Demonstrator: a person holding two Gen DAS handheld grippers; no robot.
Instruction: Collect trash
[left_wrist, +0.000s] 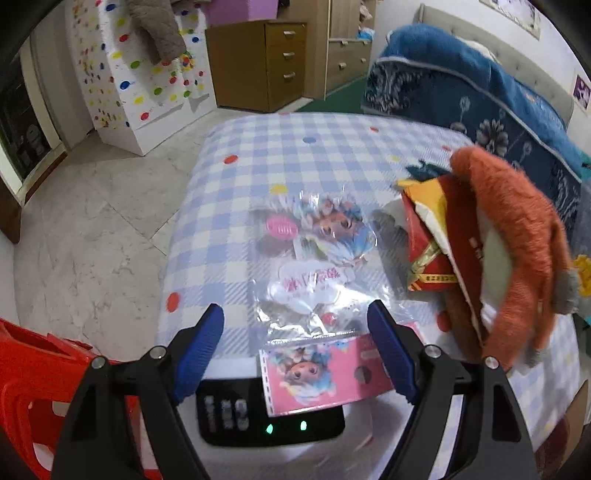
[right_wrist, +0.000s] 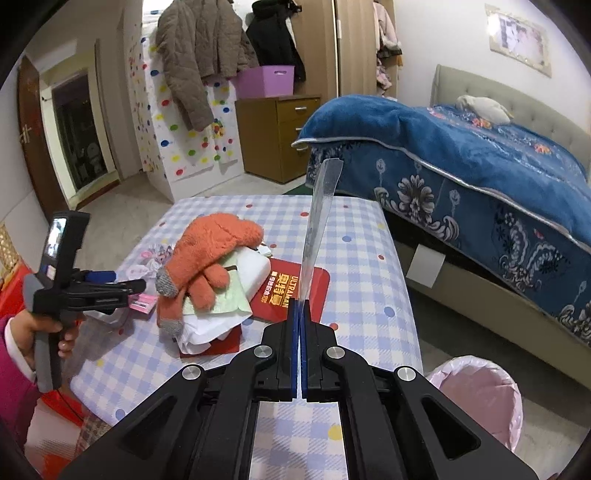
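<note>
My left gripper is open above the near edge of the checked tablecloth. A clear printed wrapper lies flat between and ahead of its fingers. A pink card in a sleeve lies under the jaws. My right gripper is shut on a thin clear plastic strip that stands upright out of the jaws. The left gripper also shows at the left of the right wrist view. A bin with a pink liner stands on the floor at the lower right.
An orange knitted glove lies on white paper and a red packet mid-table; it also shows in the left wrist view. A blue-covered bed is on the right. Red plastic stools stand at the left.
</note>
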